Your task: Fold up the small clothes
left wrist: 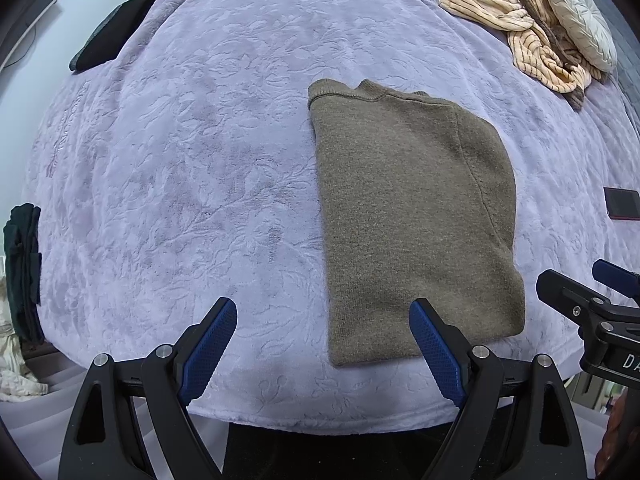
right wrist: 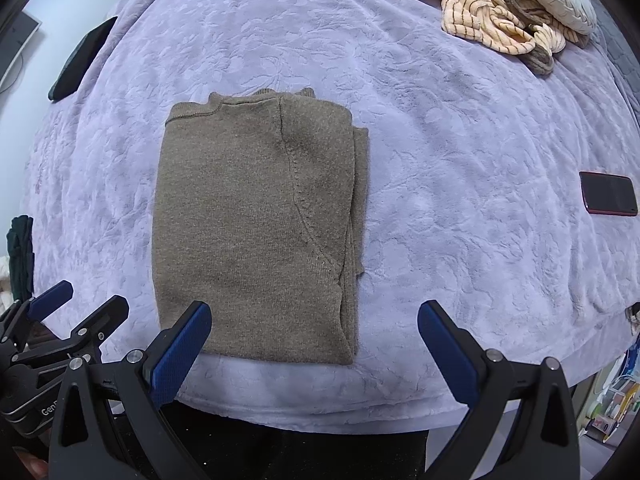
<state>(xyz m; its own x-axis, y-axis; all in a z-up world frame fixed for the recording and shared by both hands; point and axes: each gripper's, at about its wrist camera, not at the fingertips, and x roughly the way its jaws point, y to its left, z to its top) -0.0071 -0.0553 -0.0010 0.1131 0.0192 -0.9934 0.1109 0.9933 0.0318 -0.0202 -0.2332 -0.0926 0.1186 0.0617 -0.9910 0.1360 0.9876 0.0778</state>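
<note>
My left gripper [left wrist: 322,350] and right gripper [right wrist: 314,354] both hang with jaws apart, holding nothing, above the olive-brown knitted sweater [right wrist: 256,228], which lies folded into a rectangle on the lilac embossed bedspread [right wrist: 460,128] near its front edge. It looks soft, limp and light, so I judge the near corners of its hem the best place to pinch all the layers together.

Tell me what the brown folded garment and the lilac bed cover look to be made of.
Brown garment: apparently fine knit, wool-like and matte; visible stitch grain, ribbed collar edge and a raised seam.
Lilac cover: seemingly plush fleece or velvet with a soft sheen; an embossed leaf pattern is pressed into the pile.
</note>
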